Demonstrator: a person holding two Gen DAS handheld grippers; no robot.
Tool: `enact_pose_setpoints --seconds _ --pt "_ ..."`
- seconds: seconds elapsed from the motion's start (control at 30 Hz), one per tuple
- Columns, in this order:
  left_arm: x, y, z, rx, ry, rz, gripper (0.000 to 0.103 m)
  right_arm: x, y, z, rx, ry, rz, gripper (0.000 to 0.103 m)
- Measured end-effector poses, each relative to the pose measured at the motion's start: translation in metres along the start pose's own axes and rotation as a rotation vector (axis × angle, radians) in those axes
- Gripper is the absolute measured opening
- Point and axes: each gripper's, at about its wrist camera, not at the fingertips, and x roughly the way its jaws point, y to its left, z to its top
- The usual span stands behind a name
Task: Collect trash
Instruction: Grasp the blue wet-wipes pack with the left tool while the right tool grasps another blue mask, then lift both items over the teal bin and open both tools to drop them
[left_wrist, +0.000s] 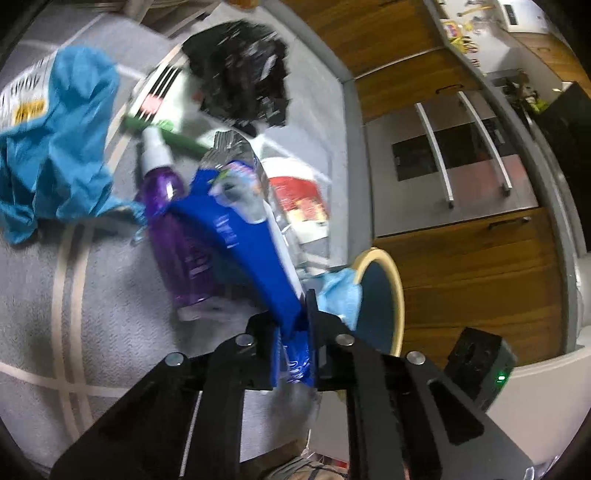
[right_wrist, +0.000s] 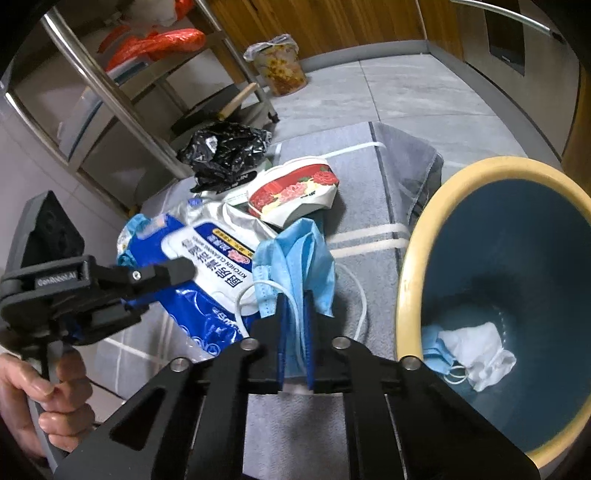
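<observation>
A blue and white wipes packet (left_wrist: 236, 236) lies on the grey mat among the litter, and my left gripper (left_wrist: 295, 314) is shut on its near end. The right wrist view shows the same packet (right_wrist: 207, 258) with the left gripper (right_wrist: 177, 273) clamped on its edge. My right gripper (right_wrist: 295, 306) is shut on a light blue face mask (right_wrist: 295, 254), whose white ear loop hangs beside the fingers. Just to the right stands a blue bin with a yellow rim (right_wrist: 406, 258), tilted toward me, with a blue mask and a white one (right_wrist: 476, 350) inside.
On the mat lie a purple spray bottle (left_wrist: 177, 236), a blue cloth (left_wrist: 62, 147), a black plastic bag (right_wrist: 225, 151), a crushed red and white paper bowl (right_wrist: 295, 192) and a green stick (left_wrist: 177, 138). A steel rack (right_wrist: 110, 92) and a floral bin (right_wrist: 280, 66) stand behind. A hand (right_wrist: 48, 387) holds the left gripper.
</observation>
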Motion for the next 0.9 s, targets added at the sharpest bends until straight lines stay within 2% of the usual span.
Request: enact_pose_setpoints --seconds 0.17,0.37,0.57,0.7,0.9 --pt "-0.020 -0.009 0.005 0.008 -0.030 -0.039 0.008 -0.013 0.004 0.002 -0.001 -0.034 0.017 0.007" --pt "-0.051 -0.019 0.007 0.033 -0.067 -0.041 0.008 -0.032 0.011 0.006 0.003 -0.075 0.044 0.007" --pt "-0.079 -0.033 0.002 0.098 -0.106 -0.013 0.008 -0.055 0.018 0.007 0.006 -0.113 0.065 0.007" --pt "-0.095 -0.046 0.000 0.176 -0.146 0.023 0.008 -0.078 0.021 0.008 0.010 -0.148 0.077 0.007" --pt "-0.111 -0.061 -0.006 0.268 -0.190 0.061 0.008 -0.123 0.014 0.003 0.014 -0.207 0.057 0.007"
